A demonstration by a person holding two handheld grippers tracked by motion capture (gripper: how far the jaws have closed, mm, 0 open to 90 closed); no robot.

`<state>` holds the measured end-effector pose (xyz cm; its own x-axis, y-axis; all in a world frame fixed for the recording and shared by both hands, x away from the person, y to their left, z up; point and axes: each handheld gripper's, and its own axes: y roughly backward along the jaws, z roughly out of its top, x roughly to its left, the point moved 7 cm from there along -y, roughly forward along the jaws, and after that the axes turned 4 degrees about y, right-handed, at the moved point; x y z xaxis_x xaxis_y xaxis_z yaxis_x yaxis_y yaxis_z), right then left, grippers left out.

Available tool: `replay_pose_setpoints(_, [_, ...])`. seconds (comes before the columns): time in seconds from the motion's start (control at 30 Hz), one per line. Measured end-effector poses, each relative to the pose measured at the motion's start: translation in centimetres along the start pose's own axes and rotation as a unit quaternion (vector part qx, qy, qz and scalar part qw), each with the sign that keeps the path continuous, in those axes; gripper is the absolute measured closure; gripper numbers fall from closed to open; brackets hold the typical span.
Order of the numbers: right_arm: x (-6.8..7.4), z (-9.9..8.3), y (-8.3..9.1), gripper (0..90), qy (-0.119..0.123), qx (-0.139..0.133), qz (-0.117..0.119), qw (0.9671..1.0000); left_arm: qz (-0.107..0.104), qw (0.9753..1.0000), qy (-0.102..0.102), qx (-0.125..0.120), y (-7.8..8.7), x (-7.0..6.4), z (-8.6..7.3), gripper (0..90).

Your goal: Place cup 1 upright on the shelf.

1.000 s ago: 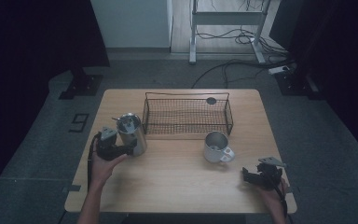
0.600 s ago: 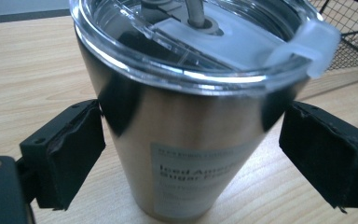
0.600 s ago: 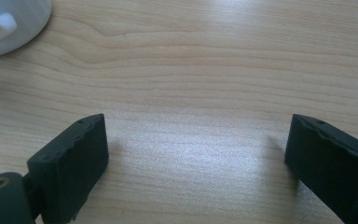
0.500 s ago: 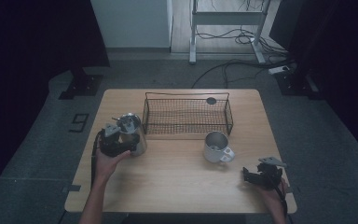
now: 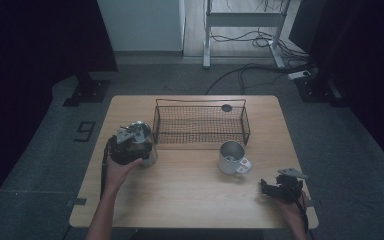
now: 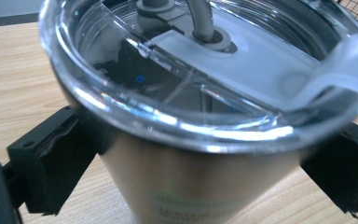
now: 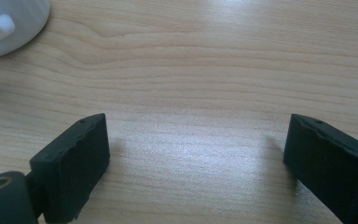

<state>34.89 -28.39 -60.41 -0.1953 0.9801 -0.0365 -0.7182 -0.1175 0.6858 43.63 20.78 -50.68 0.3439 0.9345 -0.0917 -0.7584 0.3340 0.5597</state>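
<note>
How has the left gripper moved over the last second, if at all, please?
Yes. The left gripper has slid along the table toward the wire basket, and its jaws now flank the steel tumbler.

A wooden table (image 5: 190, 200) carries a wire basket (image 5: 201, 122) beyond both grippers, a mug (image 5: 231, 157) between them, and a tumbler (image 5: 142, 145) apparently standing within the left gripper (image 5: 128, 148).

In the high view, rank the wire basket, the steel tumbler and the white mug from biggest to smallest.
1. wire basket, clearly largest.
2. steel tumbler, partly hidden by the left hand-held gripper.
3. white mug, looks close to the tumbler, so that order is unsure.
</note>
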Motion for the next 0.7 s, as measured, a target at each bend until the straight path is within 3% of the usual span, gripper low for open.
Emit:
replay_pose_setpoints(0.4, [0.0, 0.0, 0.0, 7.0, -0.002, 0.000, -0.001, 1.0000, -0.004, 0.9999, 0.012, 0.002, -1.6, 0.1, 0.4, 0.8])
replay_pose_setpoints(0.7, [0.0, 0.0, 0.0, 7.1, -0.002, 0.000, -0.001, 1.0000, 0.007, 1.0000, 0.003, 0.000, -1.8, 0.0, 0.4, 3.0])
